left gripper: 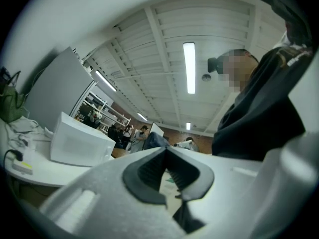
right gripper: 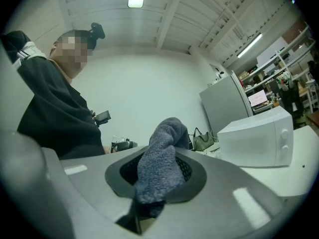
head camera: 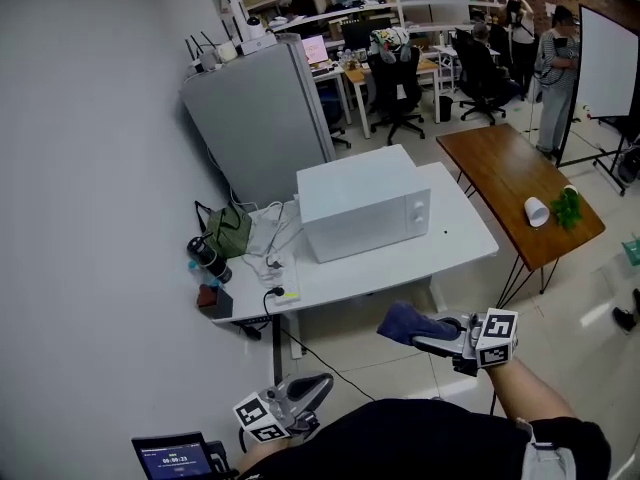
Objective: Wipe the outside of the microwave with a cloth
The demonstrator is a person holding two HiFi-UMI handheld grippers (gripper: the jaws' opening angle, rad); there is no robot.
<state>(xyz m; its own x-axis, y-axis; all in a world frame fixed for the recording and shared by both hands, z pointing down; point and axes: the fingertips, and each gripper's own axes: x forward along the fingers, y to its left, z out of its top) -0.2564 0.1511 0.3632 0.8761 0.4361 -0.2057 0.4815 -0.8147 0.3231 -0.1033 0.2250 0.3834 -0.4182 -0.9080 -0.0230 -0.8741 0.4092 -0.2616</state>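
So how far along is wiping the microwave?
Done: the cloth is picked up, pinched in the right gripper. In hand: it's held short of the table, not touching the microwave. Left: all the wiping; the left gripper is empty, down by the body.

Closed white microwave [head camera: 362,215] on table [head camera: 452,251]; blue-grey cloth [head camera: 405,322] clamped in right tongs [head camera: 420,336].

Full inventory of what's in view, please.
white box-shaped microwave: 1, white, on desk
white rectangular desk: 1, white, against wall
green fabric bag: 1, green, on desk left of microwave
grey metal cabinet: 1, grey, behind desk
brown wooden table: 1, brown, right of desk
small white cup: 1, white, tipped on brown table
blue-grey terry cloth: 1, blue-grey, in right claw
right claw: 1, grey, shut on cloth
left claw: 1, grey, shut, empty
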